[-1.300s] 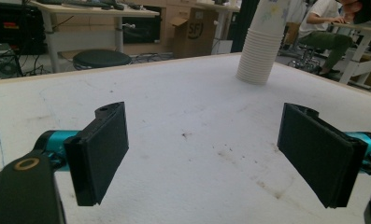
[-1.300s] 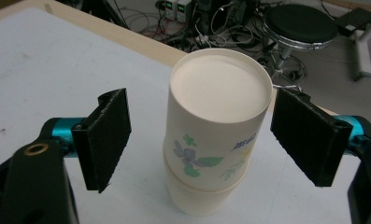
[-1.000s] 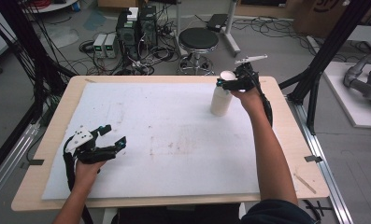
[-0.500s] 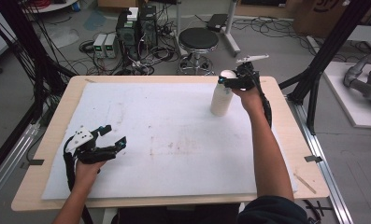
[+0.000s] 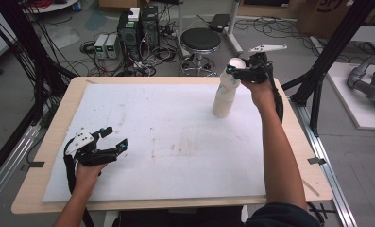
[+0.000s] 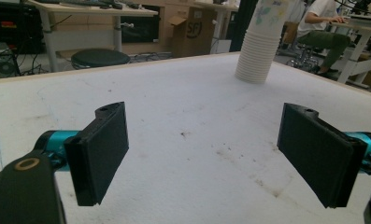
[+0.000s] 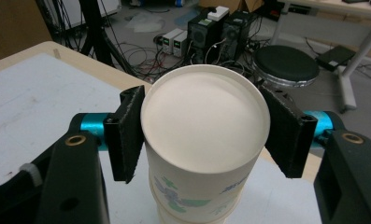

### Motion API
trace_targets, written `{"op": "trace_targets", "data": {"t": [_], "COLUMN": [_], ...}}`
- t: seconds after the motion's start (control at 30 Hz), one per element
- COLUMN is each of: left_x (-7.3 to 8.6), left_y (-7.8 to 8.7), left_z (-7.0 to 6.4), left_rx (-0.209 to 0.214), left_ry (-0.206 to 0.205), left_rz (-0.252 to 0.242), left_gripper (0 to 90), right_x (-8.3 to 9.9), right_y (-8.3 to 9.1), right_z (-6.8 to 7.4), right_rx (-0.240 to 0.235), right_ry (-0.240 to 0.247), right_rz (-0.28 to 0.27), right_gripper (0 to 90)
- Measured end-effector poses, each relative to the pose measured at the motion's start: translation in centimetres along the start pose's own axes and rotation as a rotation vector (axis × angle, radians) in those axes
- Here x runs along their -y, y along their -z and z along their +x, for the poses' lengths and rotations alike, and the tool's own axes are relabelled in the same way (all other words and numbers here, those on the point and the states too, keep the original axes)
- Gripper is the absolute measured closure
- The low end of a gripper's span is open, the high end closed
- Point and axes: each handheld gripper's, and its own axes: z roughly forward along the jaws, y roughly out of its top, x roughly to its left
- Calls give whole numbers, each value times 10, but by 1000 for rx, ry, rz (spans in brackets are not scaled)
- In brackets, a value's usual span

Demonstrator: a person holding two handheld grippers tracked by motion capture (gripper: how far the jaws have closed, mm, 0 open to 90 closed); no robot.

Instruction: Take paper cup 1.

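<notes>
A stack of upturned white paper cups (image 5: 221, 101) stands on the white sheet at the back right of the table; it also rises in the left gripper view (image 6: 258, 51). My right gripper (image 5: 232, 71) is shut on the top cup (image 5: 235, 64), one jaw pressed on each side near its closed base (image 7: 204, 121). That cup sits a little raised and tilted above the others. Down at the front left my left gripper (image 5: 115, 139) hovers low over the sheet, wide open (image 6: 216, 154), with nothing between its jaws.
A white sheet (image 5: 175, 142) with faint brown stains covers most of the wooden table (image 5: 289, 142). Behind the table's far edge are a black stool (image 5: 200, 40), computer boxes (image 5: 138, 23) and tangled cables on the floor. Black frame posts stand at both sides.
My right gripper has risen slightly with the top cup, lifting it partly off the stack. The left gripper has stayed in place.
</notes>
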Motion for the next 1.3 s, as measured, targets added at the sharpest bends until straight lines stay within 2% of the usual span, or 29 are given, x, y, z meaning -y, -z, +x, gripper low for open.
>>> {"op": "trace_targets", "data": {"t": [0.27, 0.43, 0.57, 0.77, 0.9, 1.03, 1.17, 1.3], "left_x": [0, 0, -1, -2, -2, -3, -4, -4], "left_y": [1, 1, 1, -1, -2, -2, -3, -5], "left_z": [-2, -3, -5, -8, -10, -12, -14, -16], "left_rx": [7, 18, 28, 47, 64, 73, 80, 88], "left_ry": [1, 8, 15, 7, 16, 14, 4, -4], "left_rz": [-2, -11, -21, -22, -34, -36, -36, -34], "left_gripper": [165, 165, 165, 165, 165, 165, 165, 168], "right_x": [-12, -11, -6, 15, 34, 53, 68, 80], "right_y": [30, 46, 58, 70, 74, 71, 66, 63], "right_z": [5, 10, 18, 32, 44, 54, 61, 67], "right_rx": [-10, -44, -68, -130, -172, -227, -262, -294], "right_ry": [18, 29, 57, 77, 85, 89, 98, 104], "right_rz": [-32, -28, -48, -46, -40, -26, -7, -17], "right_gripper": [371, 371, 371, 371, 371, 371, 371, 371]}}
